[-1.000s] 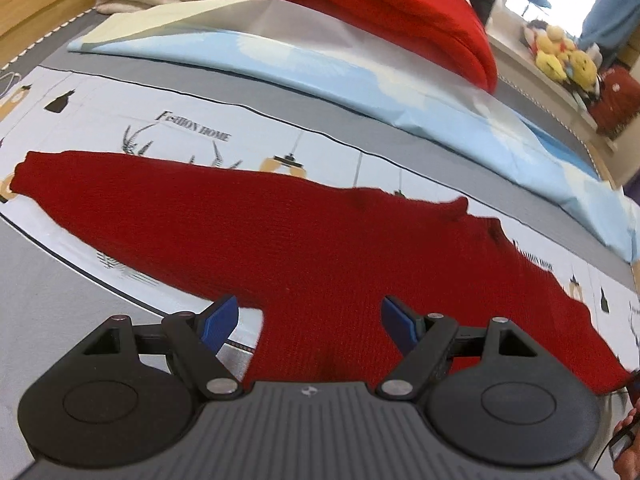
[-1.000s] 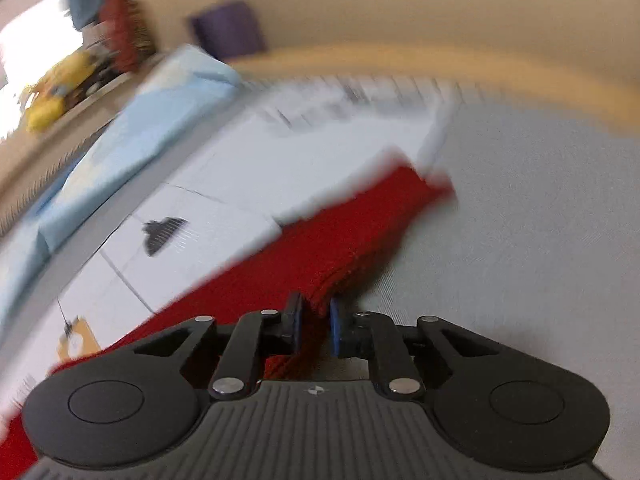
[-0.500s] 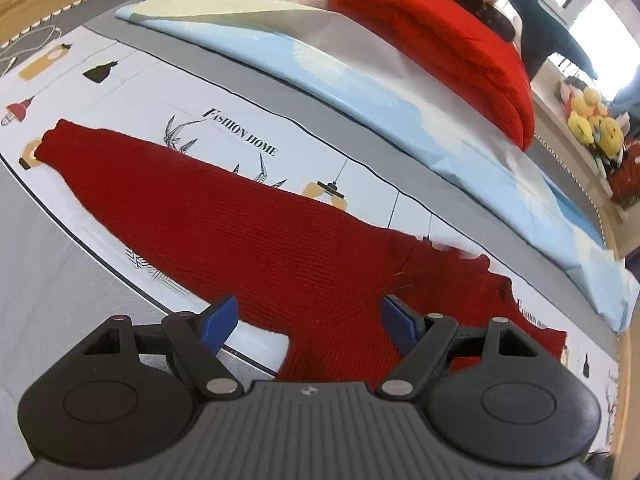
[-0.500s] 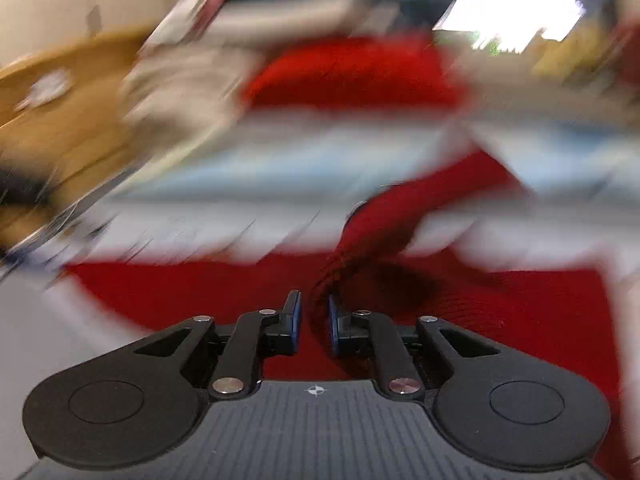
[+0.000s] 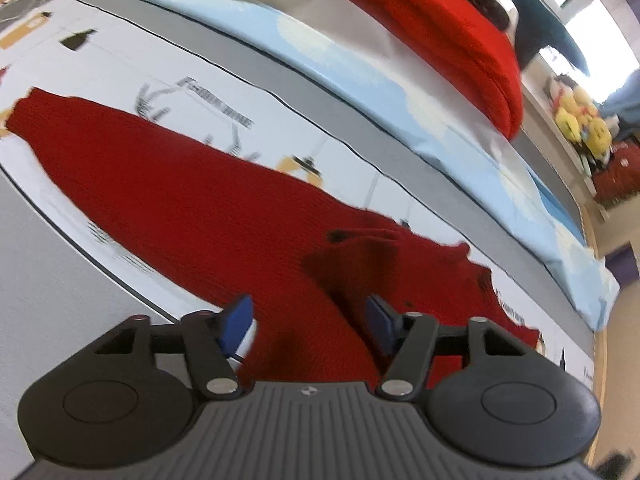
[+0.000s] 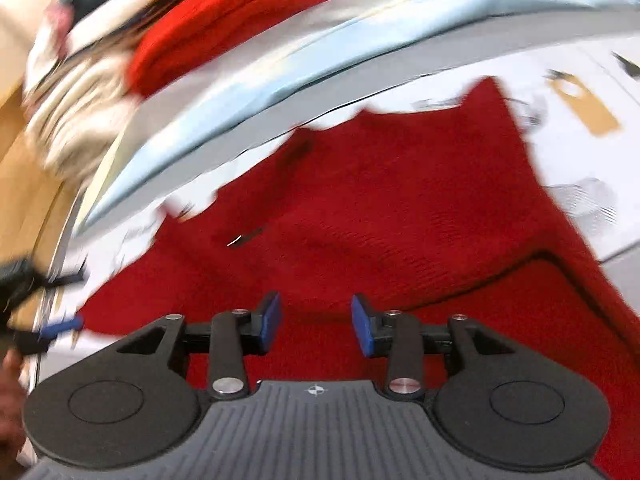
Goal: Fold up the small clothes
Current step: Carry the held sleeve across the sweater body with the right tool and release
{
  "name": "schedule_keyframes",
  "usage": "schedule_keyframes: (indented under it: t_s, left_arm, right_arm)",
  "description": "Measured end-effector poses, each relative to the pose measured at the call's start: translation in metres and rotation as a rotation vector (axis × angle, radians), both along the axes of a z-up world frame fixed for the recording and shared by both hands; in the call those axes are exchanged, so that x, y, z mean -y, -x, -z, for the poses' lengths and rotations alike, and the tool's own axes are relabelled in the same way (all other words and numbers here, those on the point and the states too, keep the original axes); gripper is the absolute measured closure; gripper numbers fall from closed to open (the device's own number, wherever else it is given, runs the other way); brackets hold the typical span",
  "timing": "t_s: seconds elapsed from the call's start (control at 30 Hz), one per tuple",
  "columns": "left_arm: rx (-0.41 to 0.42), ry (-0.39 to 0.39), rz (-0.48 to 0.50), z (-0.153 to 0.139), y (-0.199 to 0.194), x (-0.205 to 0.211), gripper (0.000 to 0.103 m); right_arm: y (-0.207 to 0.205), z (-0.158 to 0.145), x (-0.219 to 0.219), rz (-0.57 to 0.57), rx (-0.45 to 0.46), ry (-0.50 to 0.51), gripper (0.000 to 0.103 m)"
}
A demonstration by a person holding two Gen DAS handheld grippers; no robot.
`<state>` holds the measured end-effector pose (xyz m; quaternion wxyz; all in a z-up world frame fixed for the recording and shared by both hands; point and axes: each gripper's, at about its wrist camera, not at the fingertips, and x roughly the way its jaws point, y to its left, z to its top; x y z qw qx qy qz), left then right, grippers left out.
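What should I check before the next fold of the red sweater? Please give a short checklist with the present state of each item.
1. Right gripper has let go: ok. Its jaws have just been opening and its pads press on nothing.
2. Right sleeve lies over the body of the red sweater: ok, a folded edge crosses it in the right wrist view.
3. Left sleeve is folded in: not ok, it lies stretched out on the printed sheet.
4. Left gripper has a grip: not ok. Its jaws have just been closing, but the pads stand apart over the knit.
5. Folded part lies flat: cannot tell, the picture is blurred.
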<state>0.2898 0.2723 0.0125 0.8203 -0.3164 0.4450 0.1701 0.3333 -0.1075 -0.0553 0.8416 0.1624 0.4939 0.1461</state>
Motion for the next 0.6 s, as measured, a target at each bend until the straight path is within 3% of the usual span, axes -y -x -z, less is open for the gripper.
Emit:
schedule_keyframes:
  t_s: [0.07, 0.17, 0.37, 0.47, 0.6]
  left_arm:
    - [0.006, 0.009, 0.035, 0.004, -0.005, 0.009, 0.044]
    - [0.002, 0.053, 0.068, 0.015, -0.013, 0.015, 0.044]
    - [-0.071, 0.17, 0.001, 0.051, -0.016, -0.002, 0.044]
    - [-0.095, 0.215, -0.04, 0.065, -0.014, -0.016, 0.044]
    - [-0.13, 0.259, -0.039, 0.083, -0.016, -0.018, 0.044]
  right_arm:
    - [-0.015, 0.022, 0.025, 0.17, -0.092, 0.06, 0.061]
    - [-0.032, 0.048, 0.057, 0.329, -0.19, -0.063, 0.061]
    - [-0.052, 0.051, 0.084, 0.411, -0.207, -0.154, 0.061]
    - [-0.057, 0.057, 0.089, 0.423, -0.225, -0.174, 0.083]
    - [-0.052, 0.049, 0.108, 0.543, -0.194, -0.264, 0.089]
